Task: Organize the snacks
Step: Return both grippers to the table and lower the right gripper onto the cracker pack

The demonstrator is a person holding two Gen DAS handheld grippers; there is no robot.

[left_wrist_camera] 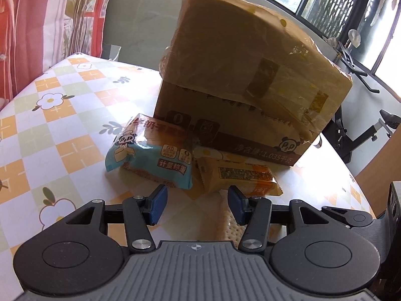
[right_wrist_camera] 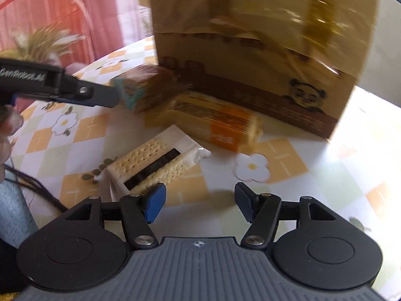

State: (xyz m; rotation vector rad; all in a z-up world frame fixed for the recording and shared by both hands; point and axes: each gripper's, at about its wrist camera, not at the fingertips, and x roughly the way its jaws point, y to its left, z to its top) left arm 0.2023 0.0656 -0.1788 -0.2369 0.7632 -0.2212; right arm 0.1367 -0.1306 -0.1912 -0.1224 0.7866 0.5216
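left wrist view
landmark: a brown cardboard box (left_wrist_camera: 238, 95) with a panda print is seen standing on the desk (left_wrist_camera: 62, 105), its taped top flap raised.
blue snack pack: a blue and orange wrapped snack (left_wrist_camera: 153, 155) is laid against the box's front left corner.
yellow snack pack: a yellow and orange wrapped snack (left_wrist_camera: 238, 175) is laid flat just in front of the box, touching the blue pack's right edge.
cracker pack: part of a cracker pack (left_wrist_camera: 233, 223) is seen on the desk, nearer the camera than the yellow pack.
left claw: the left claw (left_wrist_camera: 198, 204) is held open just short of the two packs, with nothing between its blue pads.

right wrist view
landmark: the same box (right_wrist_camera: 250, 50) is shown blurred at the far side of the desk (right_wrist_camera: 313, 155).
yellow snack pack: it (right_wrist_camera: 218, 123) is seen lying right at the foot of the box.
blue snack pack: it (right_wrist_camera: 145, 90), blurred, is seen at the box's left front corner, with the left claw's (right_wrist_camera: 110, 97) black tip at it; contact cannot be told.
cracker pack: a clear-wrapped cracker pack (right_wrist_camera: 153, 168) is laid in front of the yellow pack, farther from the box.
right claw: the right claw (right_wrist_camera: 200, 204) is held open above the desk; its left pad is beside the cracker pack's near end, and nothing is gripped.
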